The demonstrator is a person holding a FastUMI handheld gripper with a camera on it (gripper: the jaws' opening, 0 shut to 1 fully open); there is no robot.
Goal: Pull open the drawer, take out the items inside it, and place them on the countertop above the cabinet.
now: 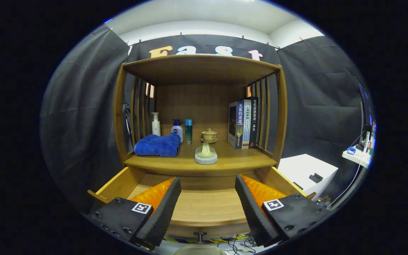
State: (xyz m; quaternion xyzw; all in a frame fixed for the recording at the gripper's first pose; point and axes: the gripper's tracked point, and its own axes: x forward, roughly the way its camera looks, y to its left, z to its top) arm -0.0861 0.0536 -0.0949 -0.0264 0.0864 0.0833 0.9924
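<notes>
Wooden drawer [204, 207] stands pulled open under my gripper [207, 187], whose fingers are spread wide, holding nothing.

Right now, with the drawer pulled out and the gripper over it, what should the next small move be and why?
Probably back the gripper off: the drawer stands open with bare wood between the open fingers, and the blue towel, bottles and vase sit on the countertop, so the task looks finished.

Warm honey-brown wood on the cabinet [204, 71] and its open drawer [207, 207]. At centre-left, a deep blue towel [158, 145]; beside it, a pale cream vase [206, 151].
</notes>
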